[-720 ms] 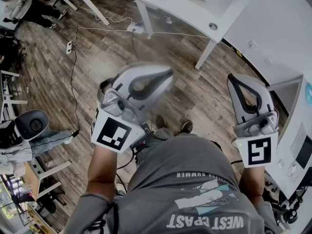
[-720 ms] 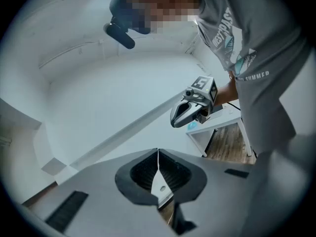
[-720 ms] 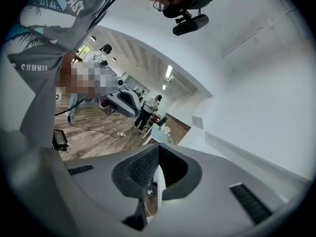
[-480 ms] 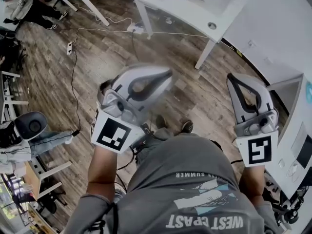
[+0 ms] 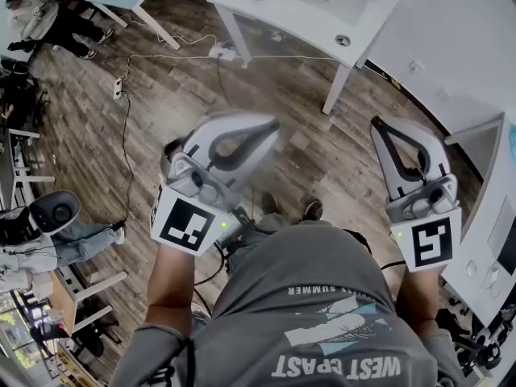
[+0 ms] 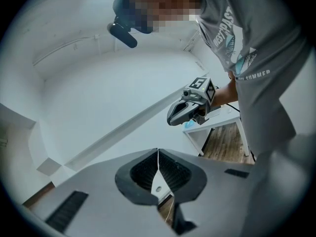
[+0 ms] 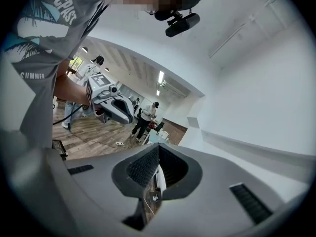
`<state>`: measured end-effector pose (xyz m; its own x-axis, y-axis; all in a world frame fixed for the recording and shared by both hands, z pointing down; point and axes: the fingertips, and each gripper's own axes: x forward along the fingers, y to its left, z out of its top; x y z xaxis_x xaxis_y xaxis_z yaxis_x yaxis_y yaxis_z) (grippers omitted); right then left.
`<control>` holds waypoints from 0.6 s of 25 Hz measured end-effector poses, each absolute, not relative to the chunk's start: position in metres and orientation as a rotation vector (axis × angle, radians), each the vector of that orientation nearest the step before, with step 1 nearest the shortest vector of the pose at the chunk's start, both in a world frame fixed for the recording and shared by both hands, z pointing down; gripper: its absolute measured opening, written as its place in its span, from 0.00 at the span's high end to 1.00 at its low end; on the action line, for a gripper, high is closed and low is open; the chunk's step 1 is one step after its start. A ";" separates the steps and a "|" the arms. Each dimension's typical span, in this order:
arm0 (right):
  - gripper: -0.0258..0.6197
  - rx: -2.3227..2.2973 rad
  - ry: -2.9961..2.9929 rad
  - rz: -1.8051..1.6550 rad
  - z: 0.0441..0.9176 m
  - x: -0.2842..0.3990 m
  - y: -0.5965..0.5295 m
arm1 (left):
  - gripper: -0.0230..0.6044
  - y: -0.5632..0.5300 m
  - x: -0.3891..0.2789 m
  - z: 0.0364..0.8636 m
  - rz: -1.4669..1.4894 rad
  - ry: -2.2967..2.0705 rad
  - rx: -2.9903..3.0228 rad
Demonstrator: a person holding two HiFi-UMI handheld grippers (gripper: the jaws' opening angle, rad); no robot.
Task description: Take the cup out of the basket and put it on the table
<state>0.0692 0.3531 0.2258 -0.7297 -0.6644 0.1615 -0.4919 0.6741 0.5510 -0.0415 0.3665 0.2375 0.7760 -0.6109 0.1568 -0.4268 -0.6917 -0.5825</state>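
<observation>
No cup and no basket show in any view. In the head view my left gripper (image 5: 270, 127) is held level in front of the person's chest, over the wooden floor, jaws shut and empty. My right gripper (image 5: 380, 129) is held beside it to the right, also shut with nothing in it. In the left gripper view the jaw tips meet at my left gripper (image 6: 158, 154), and the right gripper (image 6: 174, 120) hangs beyond it. In the right gripper view the jaws of my right gripper (image 7: 158, 151) are closed, with the left gripper (image 7: 123, 116) further off.
A white table (image 5: 322, 14) stands ahead on the wooden floor (image 5: 161, 95), where a cable (image 5: 122, 127) and a power strip lie. Another white table (image 5: 484, 216) is close at the right. People sit at the left edge, near a chair (image 5: 89, 285).
The head view has shifted slightly, so the tables sit a little higher in the picture. Both grippers stay shut and keep their places.
</observation>
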 end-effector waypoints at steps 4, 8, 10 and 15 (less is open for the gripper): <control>0.94 0.938 -2.574 -0.662 0.225 0.085 0.347 | 0.94 0.360 -0.025 0.238 -0.477 0.761 -2.439; 0.94 0.928 -2.566 -0.658 0.231 0.097 0.336 | 0.94 0.350 -0.011 0.240 -0.478 0.752 -2.438; 0.94 0.927 -2.568 -0.654 0.233 0.102 0.333 | 0.94 0.346 -0.004 0.242 -0.478 0.753 -2.440; 0.94 0.916 -2.573 -0.628 0.242 0.103 0.324 | 0.94 0.339 0.002 0.247 -0.471 0.742 -2.455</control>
<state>0.1033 0.3241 0.2423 -0.7354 -0.6576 0.1633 -0.5084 0.6949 0.5086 0.0015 0.3393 0.2474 0.7885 -0.5907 0.1716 -0.4069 -0.7101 -0.5746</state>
